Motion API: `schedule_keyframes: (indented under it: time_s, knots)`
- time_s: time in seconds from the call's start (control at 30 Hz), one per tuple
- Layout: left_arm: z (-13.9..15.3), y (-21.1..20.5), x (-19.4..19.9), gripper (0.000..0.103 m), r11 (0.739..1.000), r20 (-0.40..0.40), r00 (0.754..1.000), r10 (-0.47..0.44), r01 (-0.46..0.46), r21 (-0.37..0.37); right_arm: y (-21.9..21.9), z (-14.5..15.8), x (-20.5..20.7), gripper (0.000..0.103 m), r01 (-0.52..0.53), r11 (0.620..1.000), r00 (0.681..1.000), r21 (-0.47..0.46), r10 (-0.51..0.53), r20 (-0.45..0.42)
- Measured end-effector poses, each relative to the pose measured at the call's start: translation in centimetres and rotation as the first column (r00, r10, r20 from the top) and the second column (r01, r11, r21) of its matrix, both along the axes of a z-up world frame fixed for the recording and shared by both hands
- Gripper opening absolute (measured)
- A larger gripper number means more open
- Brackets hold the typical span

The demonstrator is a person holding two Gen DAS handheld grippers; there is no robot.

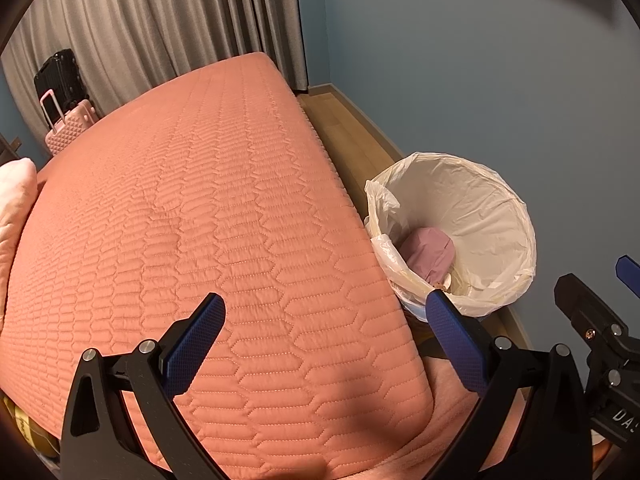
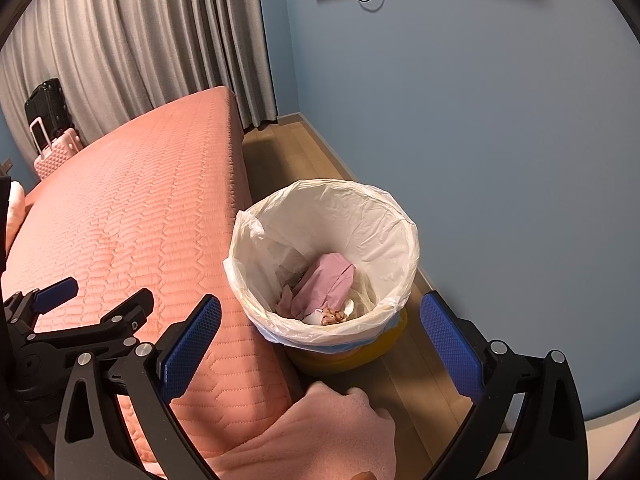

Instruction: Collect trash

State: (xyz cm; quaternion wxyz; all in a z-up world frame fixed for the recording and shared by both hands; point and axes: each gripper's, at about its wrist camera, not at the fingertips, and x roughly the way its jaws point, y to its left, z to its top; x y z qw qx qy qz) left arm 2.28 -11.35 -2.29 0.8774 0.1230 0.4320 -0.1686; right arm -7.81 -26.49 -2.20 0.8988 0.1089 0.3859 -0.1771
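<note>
My left gripper [image 1: 325,322] hangs over the pink bed [image 1: 192,208]. Its two blue fingers [image 1: 196,340] are spread wide apart, and nothing is between them. Only the quilted bed cover shows in the gap.

My right gripper [image 2: 320,326] is spread wide too, and it holds nothing. In its own view, one blue finger is at 7 o'clock over the edge of the bed and the other is at 4 o'clock over the wood floor [image 2: 404,376].

The trash bin [image 2: 344,354] stands on the floor, just beside the bed and near the blue wall [image 2: 500,128]. In the right view it sits in the middle, right past the gap between my fingers. In the left view it is out at 3 o'clock. The bin is yellow at the bottom, and a white plastic bag [image 2: 320,220] lines it and folds over the rim.

The trash is down in the bag. I see a crumpled pink wrapper [image 2: 332,276] lying on top. Next to it, at the near side, there is a small brown and white scrap [image 2: 332,315]. I cannot tell what that scrap is.

A fuzzy pink blanket [image 2: 320,432] lies at 6 o'clock in the right view, hanging off the bed corner. Far off at 10 o'clock, a black suitcase [image 2: 44,106] and a pink suitcase [image 2: 56,152] stand by the grey curtain [image 2: 132,40].
</note>
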Motion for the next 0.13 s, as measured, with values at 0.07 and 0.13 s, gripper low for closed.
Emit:
schedule_keyframes:
  time_s: [0.07,0.13]
  knots:
    - [0.09,-0.16,-0.06,0.096,1.0,0.008,1.0,-0.011,0.011,0.0,-0.08,0.02,-0.02,0.097,0.004,1.0,1.0,0.0,-0.004,0.003]
    - [-0.03,-0.31,0.03,0.096,1.0,0.001,1.0,-0.022,0.022,0.003,-0.1,0.04,-0.04,0.097,0.007,1.0,1.0,0.003,-0.007,0.004]
